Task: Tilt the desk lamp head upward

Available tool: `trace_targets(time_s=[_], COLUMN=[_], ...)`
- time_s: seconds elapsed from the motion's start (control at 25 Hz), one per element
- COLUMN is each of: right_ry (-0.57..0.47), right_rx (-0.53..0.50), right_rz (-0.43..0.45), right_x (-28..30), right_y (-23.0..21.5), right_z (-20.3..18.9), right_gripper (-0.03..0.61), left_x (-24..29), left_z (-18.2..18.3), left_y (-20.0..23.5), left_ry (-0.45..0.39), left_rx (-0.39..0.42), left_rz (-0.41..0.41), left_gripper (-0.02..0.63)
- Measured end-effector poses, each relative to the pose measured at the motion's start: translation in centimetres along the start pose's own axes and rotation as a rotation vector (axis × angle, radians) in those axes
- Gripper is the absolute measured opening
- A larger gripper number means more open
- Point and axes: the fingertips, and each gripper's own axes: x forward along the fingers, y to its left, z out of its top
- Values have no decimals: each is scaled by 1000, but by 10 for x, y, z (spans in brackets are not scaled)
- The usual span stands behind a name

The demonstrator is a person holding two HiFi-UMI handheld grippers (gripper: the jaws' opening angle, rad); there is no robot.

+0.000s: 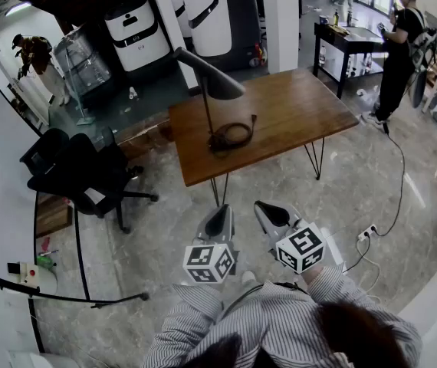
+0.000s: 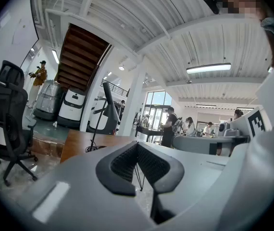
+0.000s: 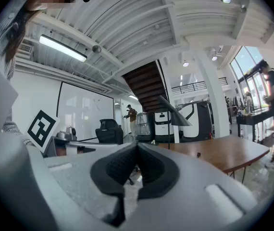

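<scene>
**Head view, left to right.** A black office chair point(image 1: 88, 176) stands on the floor to the left of the wooden tabletop point(image 1: 303, 106). The desk lamp point(image 1: 208, 106) stands upright near the tabletop's left front part. Its thin stem rises from a base ringed by a coiled cable point(image 1: 234, 135). The dark conical lamp head point(image 1: 212, 77) tops the stem at a slant, its wide mouth lower than its narrow end.

Below, over the floor and well apart from the lamp, the left gripper point(image 1: 220, 219) and the right gripper point(image 1: 268, 209) are held side by side in front of the person's striped sleeves point(image 1: 203, 320). In each gripper view the jaws are closed pad against pad with nothing between them (left gripper point(image 2: 137, 146), right gripper point(image 3: 137, 148)). At far right a person in black point(image 1: 399, 52) stands beside a small dark table point(image 1: 349, 38).
</scene>
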Motion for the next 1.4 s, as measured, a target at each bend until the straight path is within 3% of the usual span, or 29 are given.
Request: trace_targets(time_s=[0.28, 0.8, 1.08, 1.4], right_ry=[15, 38, 12, 1], right_rx=[13, 27, 17, -20], right_rz=[16, 35, 65, 76], right_x=[46, 74, 83, 108], right_y=[-30, -65, -78, -106], right_z=[5, 1, 3, 2], right_gripper=[2, 2, 2, 2], left_x=[41, 78, 101, 135], left_z=[14, 11, 14, 42], left_y=[31, 47, 48, 71], left_ry=[-12, -5, -13, -44], left_rx=[-26, -76, -28, 111], left_rz=[22, 42, 17, 27], left_gripper=[2, 2, 2, 2])
